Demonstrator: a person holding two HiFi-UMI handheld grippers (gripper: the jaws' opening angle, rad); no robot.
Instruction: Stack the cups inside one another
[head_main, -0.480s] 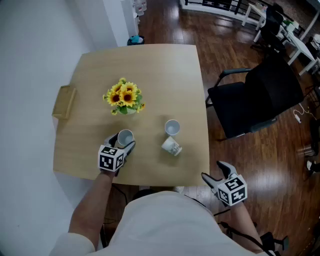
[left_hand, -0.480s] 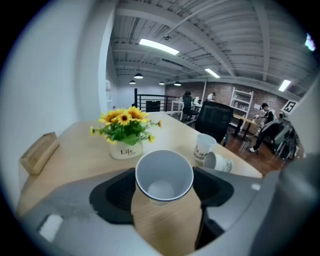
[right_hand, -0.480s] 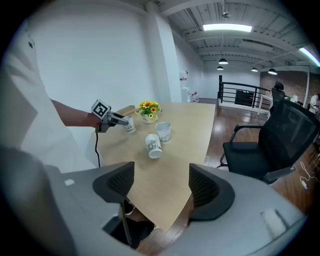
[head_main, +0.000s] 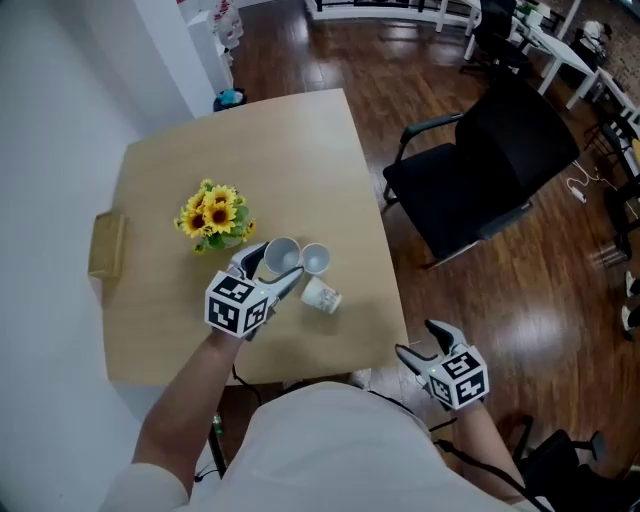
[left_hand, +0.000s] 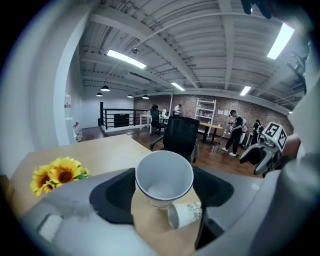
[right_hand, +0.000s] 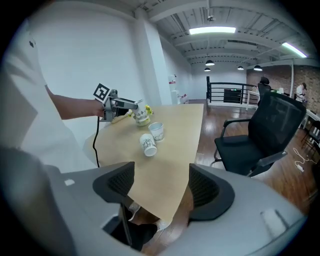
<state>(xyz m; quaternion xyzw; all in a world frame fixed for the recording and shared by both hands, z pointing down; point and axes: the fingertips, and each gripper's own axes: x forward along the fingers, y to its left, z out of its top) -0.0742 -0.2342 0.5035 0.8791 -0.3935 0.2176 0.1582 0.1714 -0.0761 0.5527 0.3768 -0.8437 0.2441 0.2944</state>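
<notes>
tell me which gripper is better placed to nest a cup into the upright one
Left: the left gripper holds a cup beside the upright cup; the right gripper hangs open and empty past the table edge.

held cup (head_main: 283, 252): between the fingers of the left gripper (head_main: 275, 264), raised off the table (head_main: 250, 140), tilted with its mouth toward the gripper's body
upright cup (head_main: 315, 259): on the table, just right of the left fingertips, close beside the held cup
lying cup (head_main: 321, 296): on its side on the table, right of the left fingers, on the person's side of the upright cup
sunflowers (head_main: 212, 213): on the table, near the left fingers, to their left
box (head_main: 104, 245): at the table's left edge, well left of the left fingers
right gripper (head_main: 420, 338): off the table's near right corner, over the floor (head_main: 520, 300); only the table edge and floor lie between its fingers; cups well ahead and left of them
chair (head_main: 480, 160): on the floor right of the table, well ahead of the right fingertips
</notes>
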